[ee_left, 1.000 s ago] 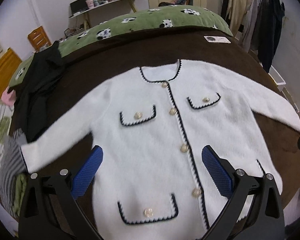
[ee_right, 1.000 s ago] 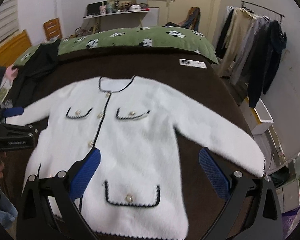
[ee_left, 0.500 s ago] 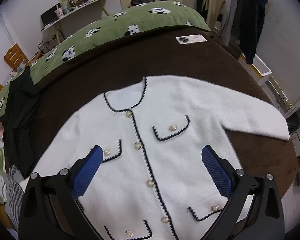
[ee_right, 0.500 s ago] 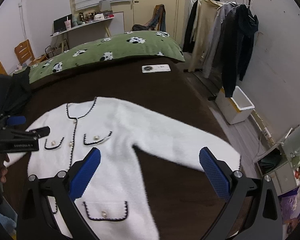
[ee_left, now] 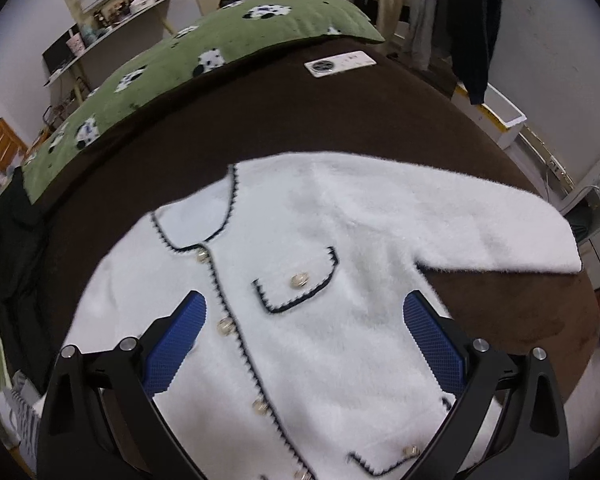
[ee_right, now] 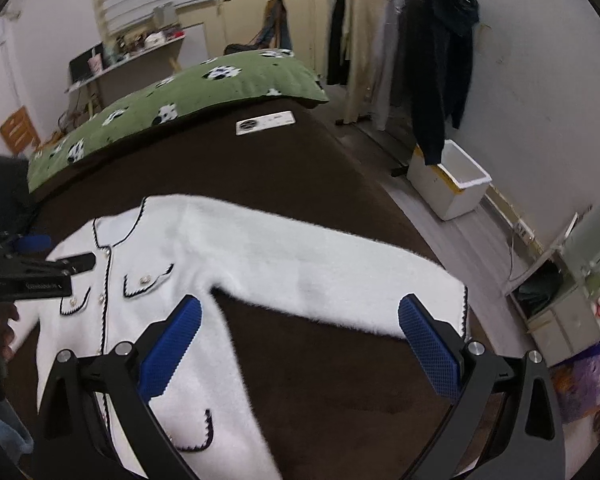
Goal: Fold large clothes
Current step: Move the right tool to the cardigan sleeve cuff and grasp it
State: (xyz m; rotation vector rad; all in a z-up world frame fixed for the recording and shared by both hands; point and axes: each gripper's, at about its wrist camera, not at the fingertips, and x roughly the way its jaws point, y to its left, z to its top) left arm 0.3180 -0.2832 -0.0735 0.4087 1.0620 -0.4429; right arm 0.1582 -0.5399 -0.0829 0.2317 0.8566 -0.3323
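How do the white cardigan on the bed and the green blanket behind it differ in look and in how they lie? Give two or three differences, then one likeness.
1. The white cardigan is plain white with black trim and pale buttons; the green blanket is green with black-and-white patches.
2. The cardigan lies spread flat, one sleeve stretched out sideways; the blanket sits as a raised mound.
3. The cardigan is nearer the cameras; the blanket lies at the bed's far end.
Both rest on the brown bedcover.

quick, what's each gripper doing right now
Left gripper: open, holding nothing, above the cardigan.
Right gripper: open, holding nothing, above the sleeve.
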